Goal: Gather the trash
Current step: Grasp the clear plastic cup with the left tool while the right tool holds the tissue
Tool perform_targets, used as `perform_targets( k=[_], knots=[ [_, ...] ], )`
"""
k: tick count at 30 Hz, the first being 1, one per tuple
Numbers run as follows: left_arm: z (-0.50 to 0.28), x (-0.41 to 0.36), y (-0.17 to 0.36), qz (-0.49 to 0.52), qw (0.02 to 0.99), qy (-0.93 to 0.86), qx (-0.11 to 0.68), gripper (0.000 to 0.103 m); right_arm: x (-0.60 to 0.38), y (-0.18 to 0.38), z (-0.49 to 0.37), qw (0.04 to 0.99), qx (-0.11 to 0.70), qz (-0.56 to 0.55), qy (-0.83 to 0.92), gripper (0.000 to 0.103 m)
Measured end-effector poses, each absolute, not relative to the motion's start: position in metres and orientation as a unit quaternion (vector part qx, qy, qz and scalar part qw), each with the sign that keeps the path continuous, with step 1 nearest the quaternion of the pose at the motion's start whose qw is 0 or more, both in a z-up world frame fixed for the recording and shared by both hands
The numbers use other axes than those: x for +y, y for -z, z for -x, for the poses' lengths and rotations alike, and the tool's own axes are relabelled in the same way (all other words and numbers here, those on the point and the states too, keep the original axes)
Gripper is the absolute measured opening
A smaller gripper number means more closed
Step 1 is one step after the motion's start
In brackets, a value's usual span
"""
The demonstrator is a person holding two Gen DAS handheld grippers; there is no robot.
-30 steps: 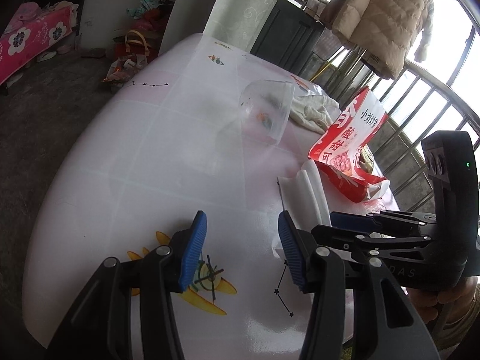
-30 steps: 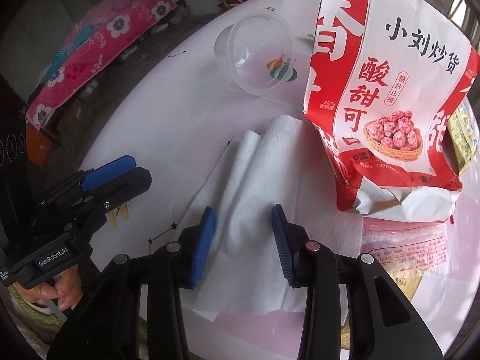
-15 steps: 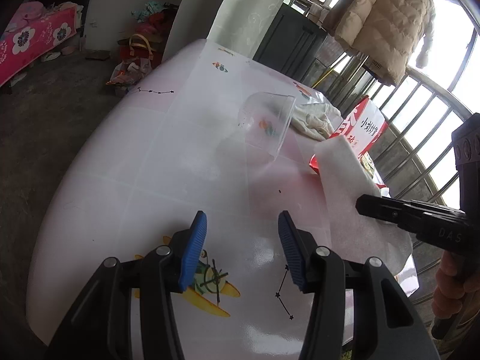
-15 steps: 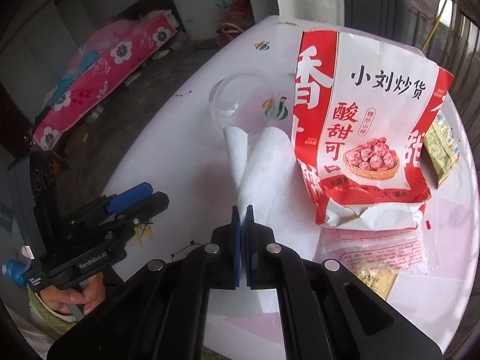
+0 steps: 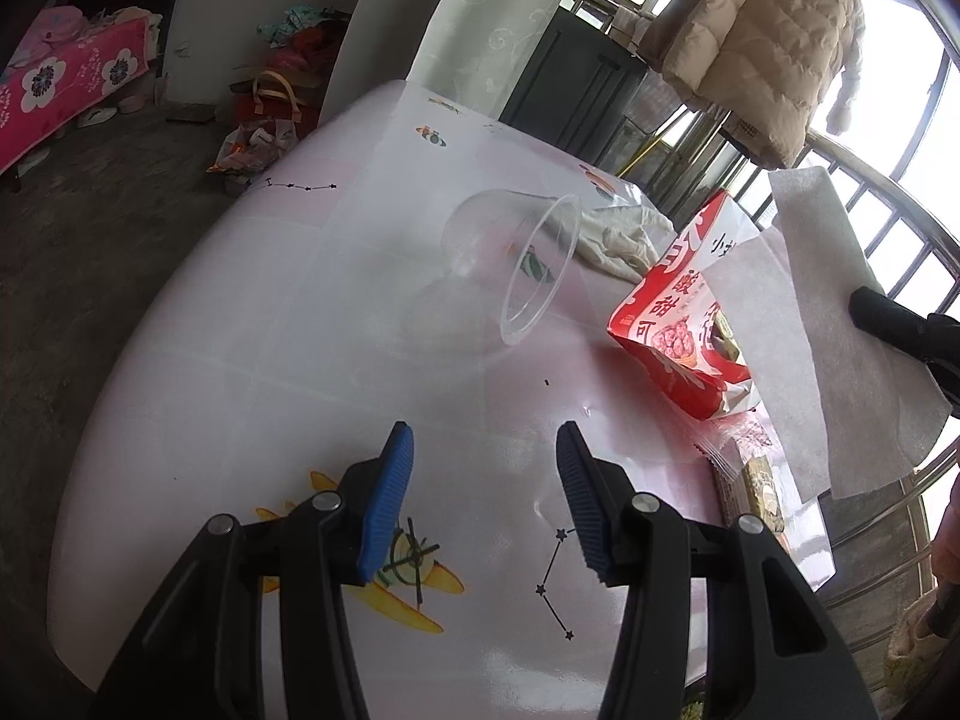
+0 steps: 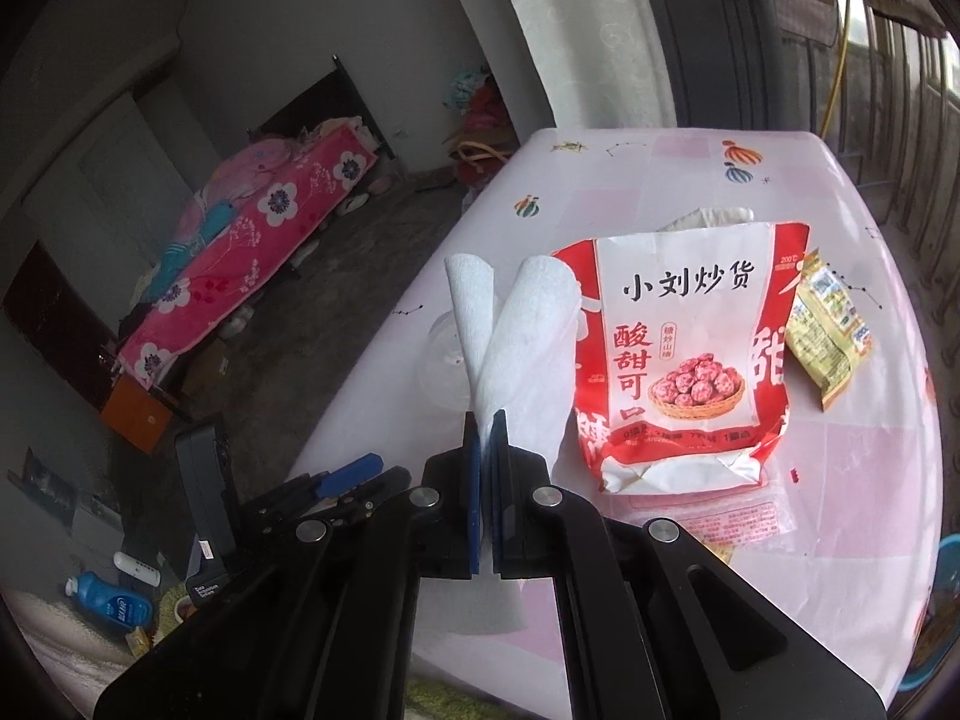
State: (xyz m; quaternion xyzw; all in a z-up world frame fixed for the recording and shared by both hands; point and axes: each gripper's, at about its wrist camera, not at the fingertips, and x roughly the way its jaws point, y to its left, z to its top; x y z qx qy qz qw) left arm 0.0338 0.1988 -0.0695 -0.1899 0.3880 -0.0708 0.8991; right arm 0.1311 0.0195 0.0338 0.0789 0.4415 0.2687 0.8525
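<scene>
Count on the bench [image 5: 252, 324]: one clear plastic cup [image 5: 510, 264], one red snack bag [image 6: 678, 360], one yellow snack packet [image 6: 828, 324], one flat clear wrapper [image 6: 714, 516], one white paper towel [image 6: 516, 336], one crumpled white cloth [image 5: 618, 234]. Tools: two.

Two wrist fisheye views, both angled down over the same table.

The left wrist view looks along its blue-padded fingers [image 5: 384, 498] across the pink-and-white glossy tabletop [image 5: 288, 324]; the right wrist view looks from higher up. Both share the red-and-white printed snack bag [image 5: 672, 324] [image 6: 684, 354].
</scene>
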Motion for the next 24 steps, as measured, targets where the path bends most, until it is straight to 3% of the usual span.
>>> perform_targets(
  k=[24],
  knots=[
    [-0.031, 0.201, 0.042, 0.183, 0.915, 0.078, 0.350, 0.048, -0.030, -0.042, -0.116, 0.866, 0.423, -0.135, -0.231, 0.001]
  ],
)
